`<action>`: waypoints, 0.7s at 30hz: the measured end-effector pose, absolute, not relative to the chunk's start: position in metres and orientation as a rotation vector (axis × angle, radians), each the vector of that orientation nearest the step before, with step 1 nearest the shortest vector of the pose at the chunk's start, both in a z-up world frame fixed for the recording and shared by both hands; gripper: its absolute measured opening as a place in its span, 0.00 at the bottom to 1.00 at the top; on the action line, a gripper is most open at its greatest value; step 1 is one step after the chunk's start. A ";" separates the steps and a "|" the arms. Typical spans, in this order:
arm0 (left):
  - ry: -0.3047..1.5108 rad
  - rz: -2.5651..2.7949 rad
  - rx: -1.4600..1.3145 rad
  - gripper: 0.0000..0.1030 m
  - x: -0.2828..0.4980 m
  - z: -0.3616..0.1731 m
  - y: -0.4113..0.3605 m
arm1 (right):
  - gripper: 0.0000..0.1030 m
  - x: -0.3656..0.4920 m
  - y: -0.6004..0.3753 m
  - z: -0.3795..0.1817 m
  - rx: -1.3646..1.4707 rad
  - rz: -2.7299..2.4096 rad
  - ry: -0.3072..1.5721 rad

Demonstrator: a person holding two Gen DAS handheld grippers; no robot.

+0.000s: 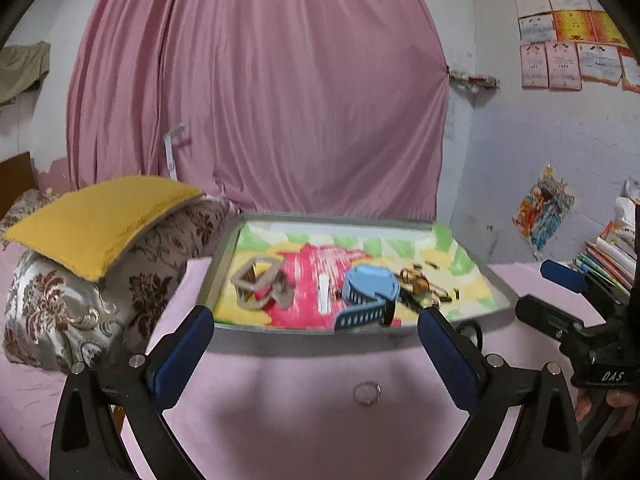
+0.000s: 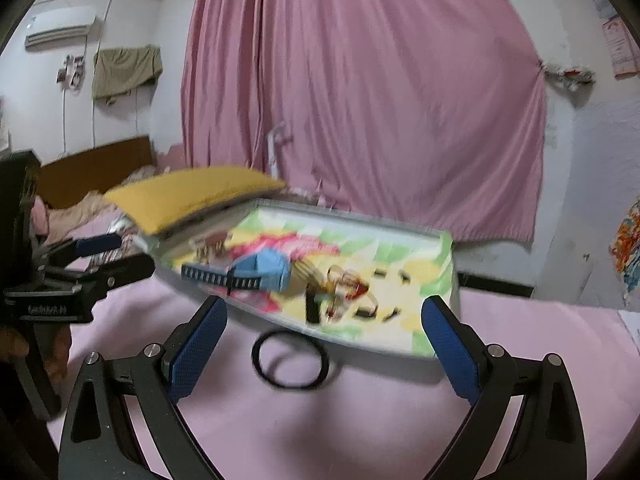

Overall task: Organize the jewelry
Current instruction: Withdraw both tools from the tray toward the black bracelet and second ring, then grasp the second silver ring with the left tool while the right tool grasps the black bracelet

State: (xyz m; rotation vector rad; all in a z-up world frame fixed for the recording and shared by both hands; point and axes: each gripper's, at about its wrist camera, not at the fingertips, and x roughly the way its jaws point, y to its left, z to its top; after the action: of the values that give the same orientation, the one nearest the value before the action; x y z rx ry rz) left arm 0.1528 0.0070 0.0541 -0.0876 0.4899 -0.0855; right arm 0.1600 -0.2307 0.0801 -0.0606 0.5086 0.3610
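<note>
Left wrist view: my left gripper [image 1: 316, 326] gapes wide over a small ring [image 1: 367, 393] on the bed [image 1: 280, 420], near the tray's [image 1: 276, 326] front edge. My right gripper [image 2: 324, 332], equally wide, faces a black bangle [image 2: 291, 360]. Next, I'd lower and pinch gently.

a bed covered with a pink sheet [image 1: 280, 420] carries everything. a small silver ring [image 1: 367, 394] lies straight on the sheet, near the front edge of a shallow tray [image 1: 224, 256] — the tray sits flat on the bed, its inside printed in green, yellow and red. a black hoop [image 2: 291, 360] lies on the sheet just beside the tray's near edge. left of the tray rests a brown-patterned pillow [image 1: 72, 308] — a yellow cushion [image 1: 96, 220] lies on top of it.
</note>
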 end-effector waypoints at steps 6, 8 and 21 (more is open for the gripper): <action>0.657 -0.117 -0.082 0.99 0.163 0.037 0.003 | 0.93 0.166 -0.232 0.061 -0.046 0.399 0.678; 0.686 -0.125 -0.079 0.99 0.165 0.033 0.002 | 0.93 0.170 -0.232 0.055 -0.035 0.412 0.722; 0.865 -0.196 -0.086 0.93 0.183 0.010 -0.004 | 0.81 0.195 -0.226 0.029 -0.032 0.421 0.902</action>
State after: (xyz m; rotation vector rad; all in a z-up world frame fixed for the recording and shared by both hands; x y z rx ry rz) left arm 0.1825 -0.0041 0.0102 -0.0858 0.8654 -0.1956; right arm 0.1955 -0.2262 0.0293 -0.0325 0.9022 0.4211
